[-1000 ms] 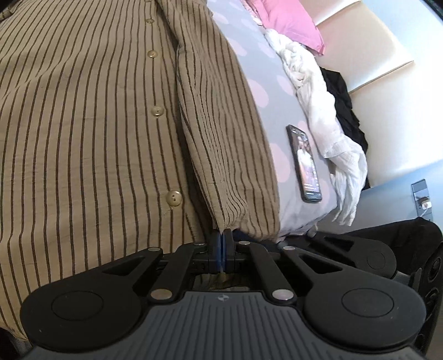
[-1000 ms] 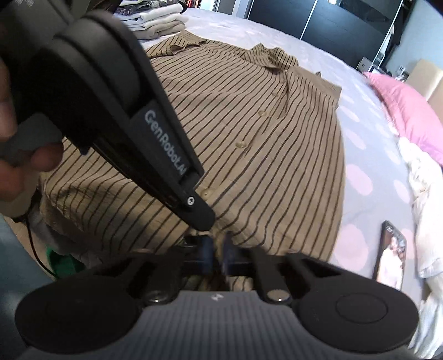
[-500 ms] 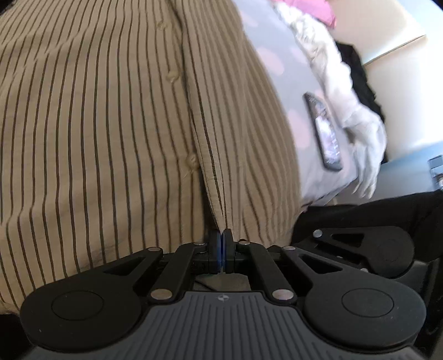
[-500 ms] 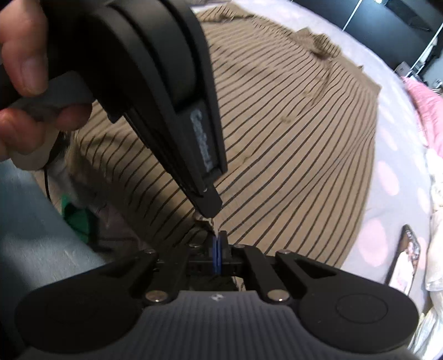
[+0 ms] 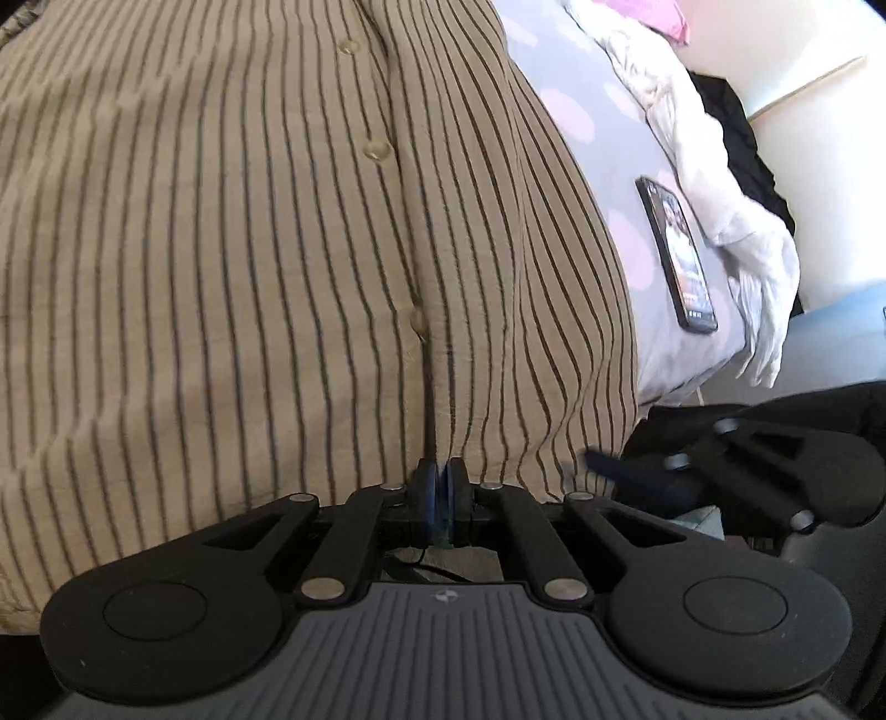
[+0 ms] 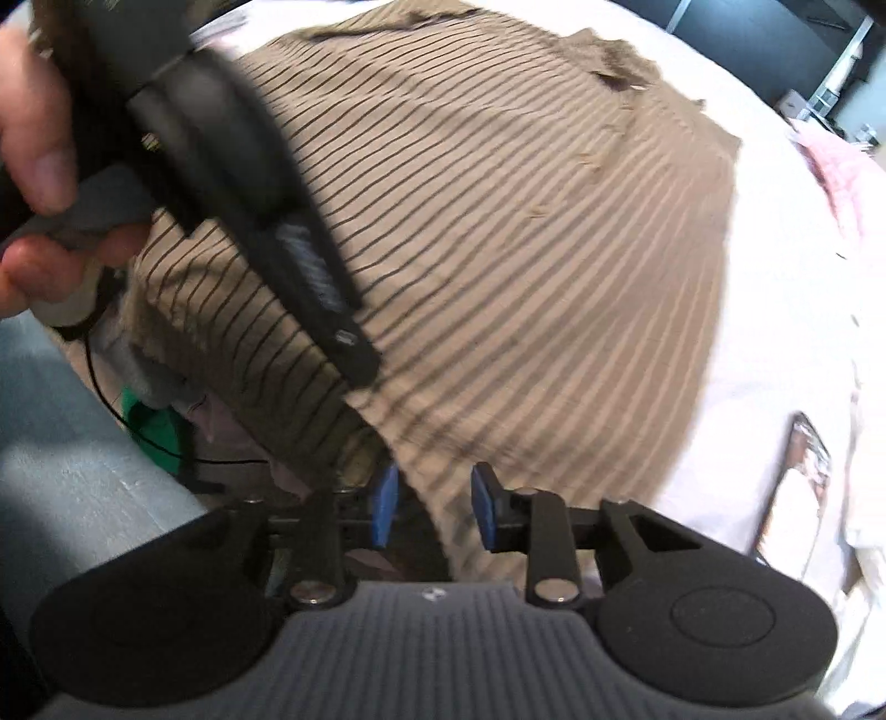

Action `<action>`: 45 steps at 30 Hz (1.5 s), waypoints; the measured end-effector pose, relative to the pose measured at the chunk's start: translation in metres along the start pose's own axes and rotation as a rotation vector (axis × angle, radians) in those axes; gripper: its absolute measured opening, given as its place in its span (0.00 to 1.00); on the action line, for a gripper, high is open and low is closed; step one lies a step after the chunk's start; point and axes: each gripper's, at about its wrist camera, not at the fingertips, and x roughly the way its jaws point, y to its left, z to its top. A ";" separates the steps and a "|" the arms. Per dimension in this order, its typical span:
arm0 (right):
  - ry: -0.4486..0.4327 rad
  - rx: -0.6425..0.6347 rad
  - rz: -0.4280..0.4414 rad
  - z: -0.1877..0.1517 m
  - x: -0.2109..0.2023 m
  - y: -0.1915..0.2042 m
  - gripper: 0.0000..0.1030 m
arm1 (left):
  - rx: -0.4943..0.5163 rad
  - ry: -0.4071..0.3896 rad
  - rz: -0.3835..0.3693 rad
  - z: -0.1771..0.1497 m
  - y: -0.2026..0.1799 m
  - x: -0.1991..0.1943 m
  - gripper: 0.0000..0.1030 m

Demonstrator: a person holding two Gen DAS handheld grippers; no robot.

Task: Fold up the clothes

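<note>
A tan shirt with dark stripes (image 5: 249, 266) lies buttoned and spread on the bed, its hem at the near edge. My left gripper (image 5: 441, 487) is shut on the hem at the button placket. In the right wrist view the same shirt (image 6: 526, 249) fills the middle. My right gripper (image 6: 433, 507) has its blue pads apart and its jaws are opening, with the hem lying loose between them. The left gripper (image 6: 360, 360) reaches down from the upper left, held by a hand (image 6: 39, 160). The right gripper (image 5: 603, 462) shows blurred at the right of the left wrist view.
A phone (image 5: 678, 255) lies on the grey sheet with pink dots (image 5: 570, 116), right of the shirt. Beyond it are a crumpled white cloth (image 5: 714, 188), a black garment (image 5: 736, 138) and a pink pillow (image 5: 653, 14). A green object and cable (image 6: 149, 426) lie below the bed edge.
My right gripper's pads, shut on the hem before, now stand apart. The left gripper has stayed shut on the hem. Both views have tilted and the shirt looks closer.
</note>
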 end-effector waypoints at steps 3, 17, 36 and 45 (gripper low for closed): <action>-0.001 0.106 0.002 -0.001 -0.014 -0.029 0.32 | -0.008 -0.013 0.004 0.003 0.002 -0.003 0.01; 0.162 0.605 0.109 -0.025 0.029 -0.126 0.42 | 0.073 0.005 -0.016 0.006 -0.013 0.017 0.13; 0.196 0.486 0.043 -0.031 0.025 -0.108 0.17 | 0.115 0.045 0.032 0.001 -0.020 0.019 0.02; 0.028 0.523 0.013 -0.020 -0.020 -0.094 0.62 | 0.148 -0.086 0.112 -0.001 -0.021 -0.036 0.30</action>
